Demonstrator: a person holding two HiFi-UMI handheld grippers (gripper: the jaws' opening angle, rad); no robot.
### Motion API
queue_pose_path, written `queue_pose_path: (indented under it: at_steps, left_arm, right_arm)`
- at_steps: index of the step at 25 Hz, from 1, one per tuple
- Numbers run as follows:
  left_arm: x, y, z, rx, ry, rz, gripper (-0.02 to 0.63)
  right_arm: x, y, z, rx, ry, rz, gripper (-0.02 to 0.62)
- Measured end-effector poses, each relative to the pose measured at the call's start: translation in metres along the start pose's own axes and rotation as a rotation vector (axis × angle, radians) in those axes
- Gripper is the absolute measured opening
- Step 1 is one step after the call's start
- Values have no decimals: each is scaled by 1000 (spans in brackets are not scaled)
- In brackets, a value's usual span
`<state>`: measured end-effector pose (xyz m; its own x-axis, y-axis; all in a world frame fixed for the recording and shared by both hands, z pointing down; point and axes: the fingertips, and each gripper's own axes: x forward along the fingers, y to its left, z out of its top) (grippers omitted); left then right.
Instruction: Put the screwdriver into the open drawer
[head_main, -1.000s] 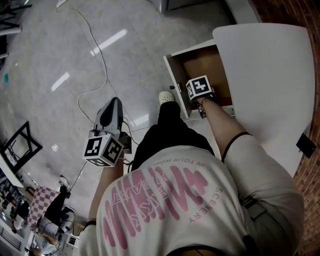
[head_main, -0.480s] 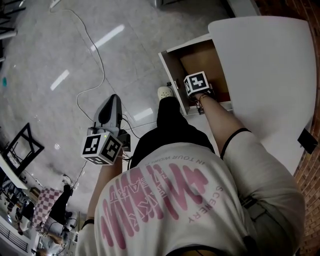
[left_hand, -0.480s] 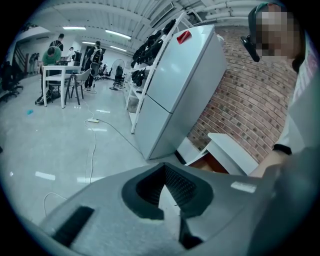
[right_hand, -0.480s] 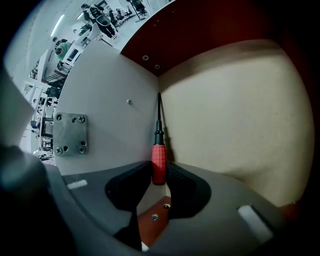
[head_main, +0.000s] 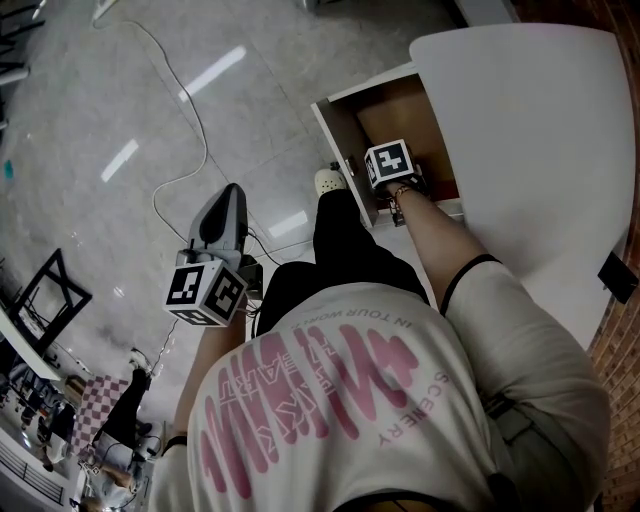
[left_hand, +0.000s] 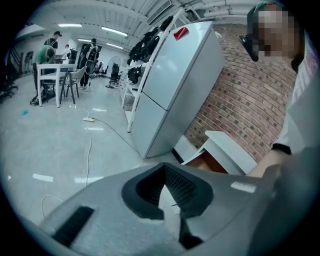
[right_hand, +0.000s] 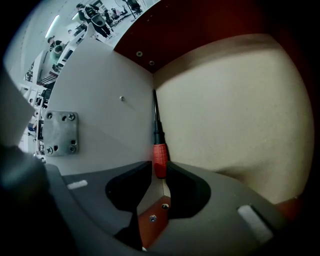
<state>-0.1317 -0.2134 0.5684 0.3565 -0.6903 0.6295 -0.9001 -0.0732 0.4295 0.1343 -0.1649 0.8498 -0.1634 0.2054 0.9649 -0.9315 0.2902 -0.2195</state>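
The screwdriver (right_hand: 158, 145), with a black shaft and a red handle, lies on the pale floor of the open drawer (head_main: 332, 140), along its white side wall. My right gripper (right_hand: 159, 169) points steeply down into the drawer, and its jaws are closing. The end of the handle shows between its tips, and I see no pad pressing on it. In the head view only its marker cube (head_main: 390, 163) shows, over the drawer. My left gripper (head_main: 227, 198) hangs over the floor at the left, its jaws together and holding nothing.
The white desk top (head_main: 540, 150) overhangs the drawer on the right. A cable (head_main: 190, 110) snakes across the grey floor. The person's shoe (head_main: 330, 182) stands by the drawer front. A tall fridge (left_hand: 175, 85) and a brick wall (left_hand: 240, 110) stand beyond.
The right gripper has stayed in the drawer over the screwdriver. The left gripper has drifted only slightly over the floor.
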Motion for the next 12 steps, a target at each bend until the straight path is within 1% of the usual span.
queue_pose_path:
  at_steps: [6,12]
  left_arm:
    - [-6,4,-1,6,-2,18,0]
    - [-12,4,-3,8,-11,17,0]
  right_arm:
    - [4,-8,-2,62,2,14,115]
    - [0,-9,2,67,-12,-1,115]
